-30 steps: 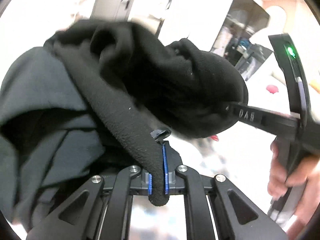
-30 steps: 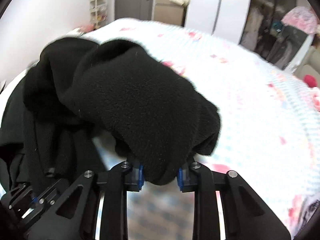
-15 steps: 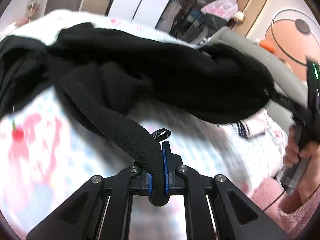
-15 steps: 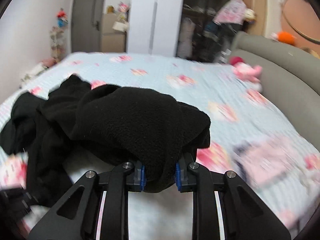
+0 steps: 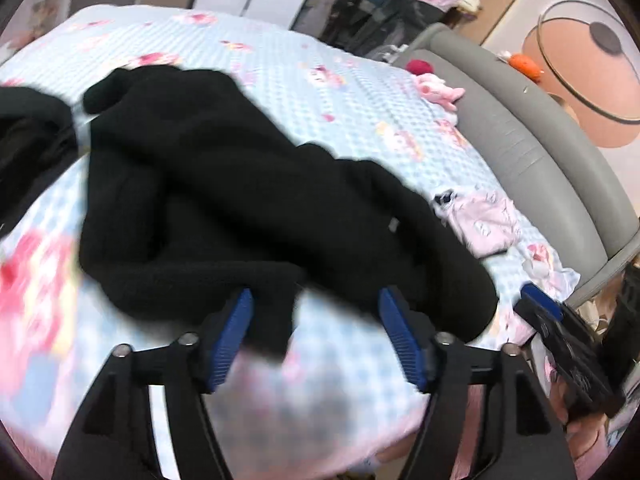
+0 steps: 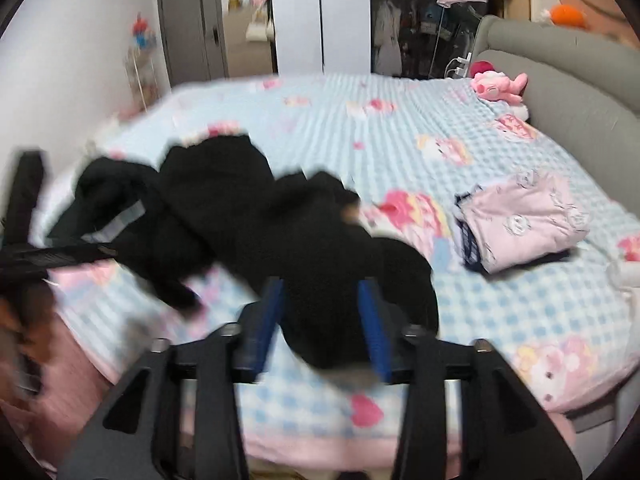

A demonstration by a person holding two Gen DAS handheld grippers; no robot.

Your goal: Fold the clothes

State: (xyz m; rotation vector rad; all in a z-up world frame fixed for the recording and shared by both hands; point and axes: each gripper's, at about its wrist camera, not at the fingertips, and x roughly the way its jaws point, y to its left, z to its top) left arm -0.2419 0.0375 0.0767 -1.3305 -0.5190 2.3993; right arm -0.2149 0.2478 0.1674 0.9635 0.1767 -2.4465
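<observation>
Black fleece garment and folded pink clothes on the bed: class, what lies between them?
In the right wrist view, only bare bedspread lies between the black fleece garment and the folded pink clothes; they lie apart.

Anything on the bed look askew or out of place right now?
Only the black fleece garment: it lies crumpled and bunched diagonally across the bed, not spread flat, one end drooping between the right gripper jaws. The folded pink clothes look tidy. The left gripper is open.
</observation>
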